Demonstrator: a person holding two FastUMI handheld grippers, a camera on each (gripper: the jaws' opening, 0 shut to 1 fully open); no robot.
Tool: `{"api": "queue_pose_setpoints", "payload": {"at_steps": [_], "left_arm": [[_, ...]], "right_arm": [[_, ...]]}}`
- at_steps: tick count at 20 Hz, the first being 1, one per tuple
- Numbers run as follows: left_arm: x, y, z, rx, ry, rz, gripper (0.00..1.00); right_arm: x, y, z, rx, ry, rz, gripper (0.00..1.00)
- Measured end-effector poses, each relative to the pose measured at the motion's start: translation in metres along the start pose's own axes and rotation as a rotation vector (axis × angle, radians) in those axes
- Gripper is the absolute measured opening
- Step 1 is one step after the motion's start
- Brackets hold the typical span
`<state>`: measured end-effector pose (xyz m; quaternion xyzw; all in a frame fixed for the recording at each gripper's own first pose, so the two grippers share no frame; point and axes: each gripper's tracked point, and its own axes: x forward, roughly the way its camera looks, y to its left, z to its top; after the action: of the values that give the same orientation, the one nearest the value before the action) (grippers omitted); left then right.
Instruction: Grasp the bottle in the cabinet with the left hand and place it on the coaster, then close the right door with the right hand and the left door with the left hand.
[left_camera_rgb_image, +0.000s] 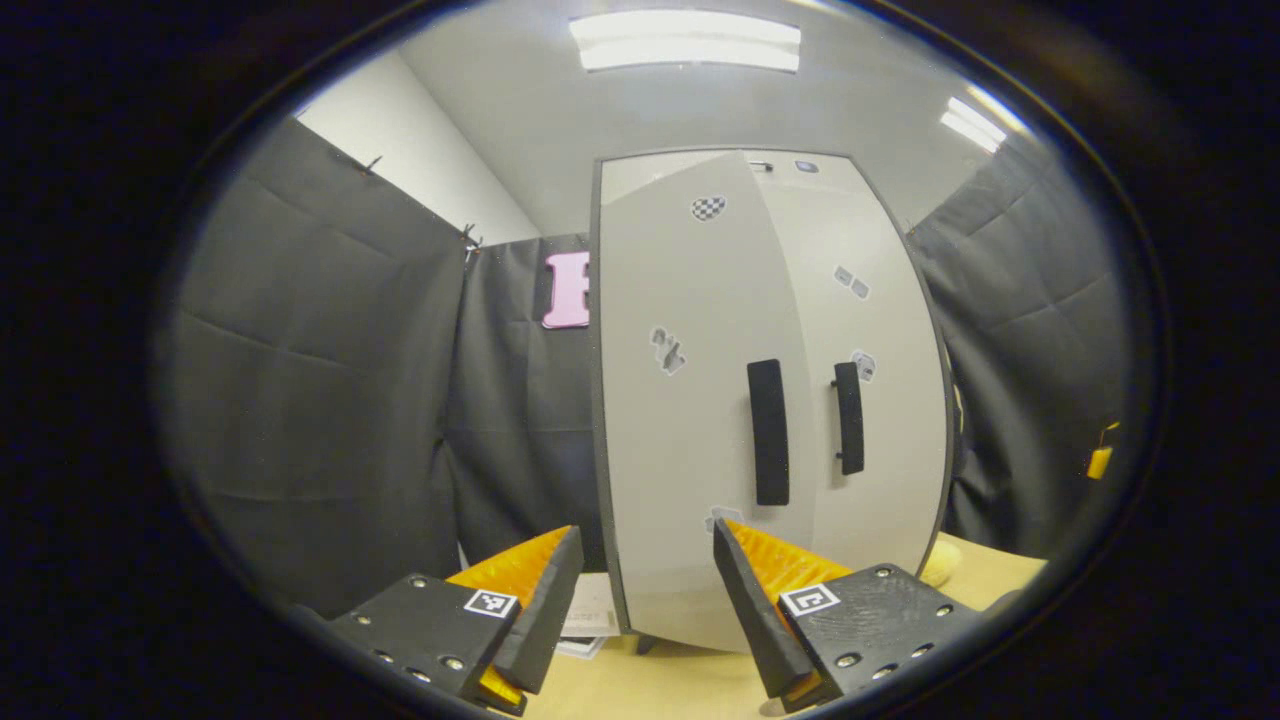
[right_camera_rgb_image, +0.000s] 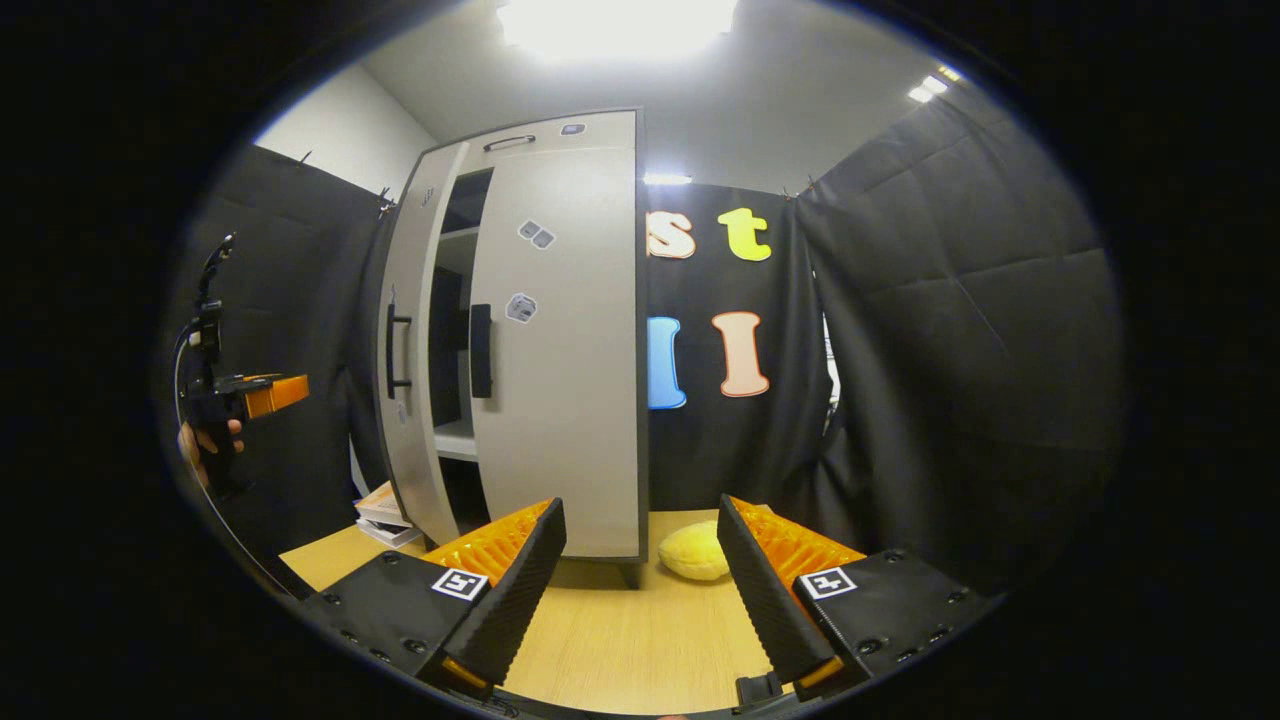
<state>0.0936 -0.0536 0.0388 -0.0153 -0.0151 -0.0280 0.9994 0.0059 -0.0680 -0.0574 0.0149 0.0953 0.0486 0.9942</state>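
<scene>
Low in my right gripper view, a yellow plush (right_camera_rgb_image: 694, 552) lies on the counter (right_camera_rgb_image: 620, 640); books (right_camera_rgb_image: 380, 512) are stacked lower left.

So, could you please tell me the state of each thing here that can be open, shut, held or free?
left door: ajar, dark gap beside it
right door: looks closed
left gripper: open, holding nothing
right gripper: open, holding nothing
yellow object: resting on the table, free
books: stacked beside the cabinet, untouched
</scene>
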Motion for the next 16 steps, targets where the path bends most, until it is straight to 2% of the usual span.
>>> {"api": "queue_pose_setpoints", "payload": {"at_steps": [1, 3, 4, 5, 7, 8, 9, 11, 12, 13, 16], "left_arm": [[-0.008, 0.003, 0.001, 0.003, 0.001, 0.009, 0.80], [-0.027, 0.010, -0.001, 0.015, 0.011, 0.018, 0.80], [-0.035, 0.015, 0.000, 0.022, 0.010, 0.023, 0.80], [-0.042, 0.018, 0.001, 0.027, 0.008, 0.028, 0.80], [-0.056, 0.024, 0.003, 0.032, 0.007, 0.027, 0.80], [-0.063, 0.028, 0.003, 0.035, 0.005, 0.024, 0.87], [-0.068, 0.031, 0.006, 0.040, 0.001, 0.021, 0.87], [-0.078, 0.036, 0.006, 0.047, 0.005, 0.009, 0.87], [-0.083, 0.040, 0.007, 0.048, -0.001, 0.004, 0.87], [-0.089, 0.042, 0.009, 0.047, -0.005, -0.002, 0.87], [-0.102, 0.052, 0.011, 0.041, -0.011, -0.011, 0.87]], "right_arm": [[-0.004, 0.002, 0.003, -0.006, -0.007, 0.013, 0.97], [-0.011, 0.007, 0.008, -0.011, -0.022, 0.026, 0.94], [-0.015, 0.010, 0.012, -0.009, -0.031, 0.034, 0.97], [-0.020, 0.013, 0.015, -0.009, -0.040, 0.037, 0.94], [-0.029, 0.016, 0.018, -0.011, -0.049, 0.030, 0.97], [-0.034, 0.018, 0.020, -0.009, -0.053, 0.027, 0.94], [-0.038, 0.021, 0.021, -0.005, -0.060, 0.021, 0.97], [-0.049, 0.026, 0.022, 0.003, -0.061, 0.013, 0.97], [-0.054, 0.029, 0.024, 0.003, -0.066, 0.012, 0.94], [-0.058, 0.031, 0.025, 0.000, -0.067, 0.003, 0.97], [-0.069, 0.040, 0.027, -0.003, -0.074, -0.004, 0.97]]}}
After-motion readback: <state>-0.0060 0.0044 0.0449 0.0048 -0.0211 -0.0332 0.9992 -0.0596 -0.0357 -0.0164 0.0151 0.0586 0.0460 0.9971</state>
